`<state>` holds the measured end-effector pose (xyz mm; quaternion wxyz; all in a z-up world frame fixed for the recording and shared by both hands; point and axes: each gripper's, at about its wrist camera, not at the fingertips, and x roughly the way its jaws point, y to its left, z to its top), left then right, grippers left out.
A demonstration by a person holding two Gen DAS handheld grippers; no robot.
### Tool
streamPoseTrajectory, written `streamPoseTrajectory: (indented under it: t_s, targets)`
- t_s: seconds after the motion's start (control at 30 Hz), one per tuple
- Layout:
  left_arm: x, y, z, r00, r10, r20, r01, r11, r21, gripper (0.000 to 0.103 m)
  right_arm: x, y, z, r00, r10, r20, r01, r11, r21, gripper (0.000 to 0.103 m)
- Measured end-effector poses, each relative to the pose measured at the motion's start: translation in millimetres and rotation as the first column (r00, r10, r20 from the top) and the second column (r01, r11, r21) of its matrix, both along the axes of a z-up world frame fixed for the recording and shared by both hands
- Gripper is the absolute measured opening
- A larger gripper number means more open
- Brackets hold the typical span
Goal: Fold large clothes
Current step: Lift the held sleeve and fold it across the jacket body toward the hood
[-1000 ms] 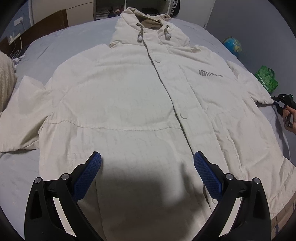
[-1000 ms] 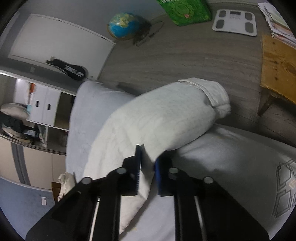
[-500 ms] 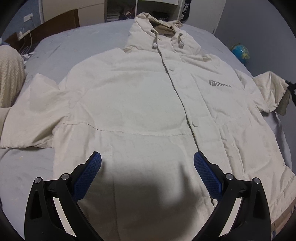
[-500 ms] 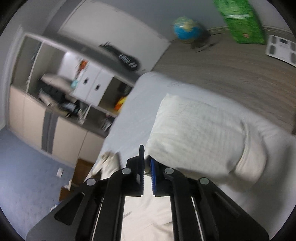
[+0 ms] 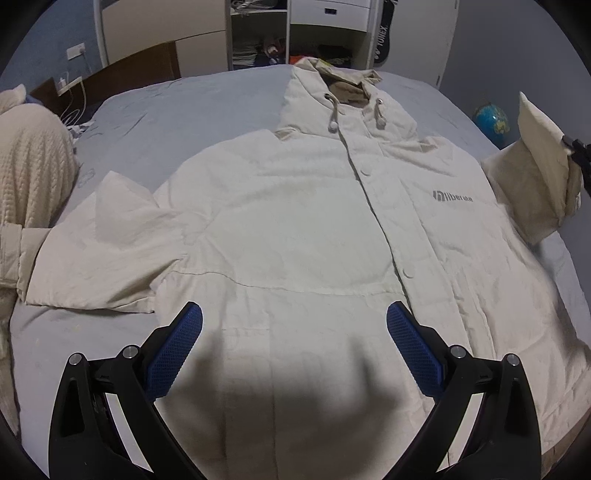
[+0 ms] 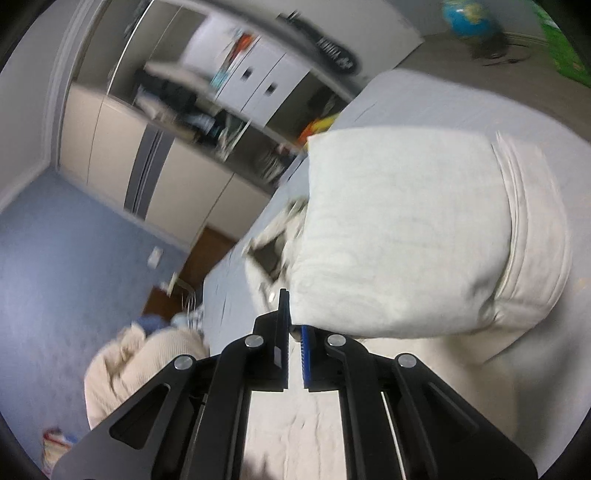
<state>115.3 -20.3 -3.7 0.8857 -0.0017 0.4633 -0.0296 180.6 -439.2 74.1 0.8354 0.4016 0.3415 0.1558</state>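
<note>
Jaws first: through the left wrist camera we log the left gripper [image 5: 294, 325] with its two blue pads spread wide apart and nothing between them, poised above the lower front of the jacket [image 5: 314, 236]. We list that cream hooded jacket as lying face up, buttoned, flat on the grey-blue bed [image 5: 184, 107], hood [image 5: 340, 88] at the far end, two drawcords hanging beside the placket, grey chest logo [image 5: 452, 196] right of the buttons. Left of the jacket body we note one sleeve [image 5: 99, 251] laid out flat on the sheet; right of the body the other sleeve [image 5: 535, 177] is raised off the bed, its end held up at the frame edge by a dark tool we take for the right gripper. Further left of the jacket we record a knitted cream blanket [image 5: 33, 166]; beyond the hood, white shelving [image 5: 258, 33]; right of the jacket, on the floor, a globe [image 5: 491, 120]. Through the right wrist camera, which is blurred, we log the right gripper [image 6: 294, 332] with its pads drawn nearly together, pinching the edge of the lifted sleeve [image 6: 406, 229], whose cuff [image 6: 532, 236] folds over to the right. Below the sleeve we note more jacket cloth; left of it, the bed, the shelving [image 6: 236, 96] and the blue wall [image 6: 55, 258]; above right of it, the globe [image 6: 467, 16].
</note>
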Motion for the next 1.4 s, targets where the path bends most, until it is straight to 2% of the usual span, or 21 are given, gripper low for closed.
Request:
streamPoseTrajectory:
  t_s: [0.17,0.33,0.5,0.63,0.67,0.73,0.8,0.87,1.03,1.17,1.27,1.4]
  targets:
    - [0,9,6,0.999,0.029,0.013,-0.029,0.999,-0.025,0.096,-5,72,-8,0.99,0.136,-0.023,-0.137,0.989,-0.051,0.003]
    - [1,12,7,0.999,0.04,0.017,-0.04,0.999,-0.033,0.096,-5,142,-39,0.961,0.26,-0.096,-0.271,0.954,-0.128,0.003]
    - [1,16,6,0.999,0.052,0.013,-0.051,0.998,-0.034,0.096,-7,193,-90,0.931,0.294,-0.218,-0.334,0.925,-0.181,0.003]
    - [3,18,5,0.998,0.056,0.012,-0.055,0.998,-0.041,0.096,-16,206,-122,0.912,0.283,-0.296,-0.351,0.912,-0.21,0.004]
    - [4,18,5,0.998,0.055,0.012,-0.054,0.998,-0.041,0.096,-21,204,-125,0.91,0.287,-0.301,-0.357,0.909,-0.214,0.005]
    - [4,18,5,0.999,0.052,0.013,-0.051,0.998,-0.041,0.096,-24,205,-130,0.896,0.299,-0.328,-0.38,0.898,-0.222,0.018]
    - [3,17,5,0.999,0.047,0.012,-0.046,0.998,-0.039,0.096,-33,193,-134,0.893,0.313,-0.324,-0.386,0.902,-0.192,0.039]
    - [3,16,6,0.999,0.041,0.015,-0.04,0.999,-0.033,0.096,-41,182,-129,0.903,0.304,-0.303,-0.369,0.91,-0.187,0.045]
    - [2,12,8,0.999,0.027,0.022,-0.027,0.999,-0.022,0.096,-51,141,-115,0.938,0.228,-0.262,-0.277,0.945,-0.171,0.046]
    - [2,10,9,0.999,0.023,0.025,-0.022,1.0,-0.013,0.096,-53,100,-107,0.965,0.097,-0.242,-0.134,0.981,-0.139,0.047]
    - [1,9,9,0.999,0.02,0.027,-0.019,1.0,-0.01,0.096,-50,77,-114,0.964,0.033,-0.265,-0.053,0.996,-0.069,0.048]
    - [1,9,9,0.999,0.02,0.025,-0.02,1.0,-0.006,0.096,-42,73,-127,0.955,0.009,-0.296,-0.016,1.0,-0.023,0.048]
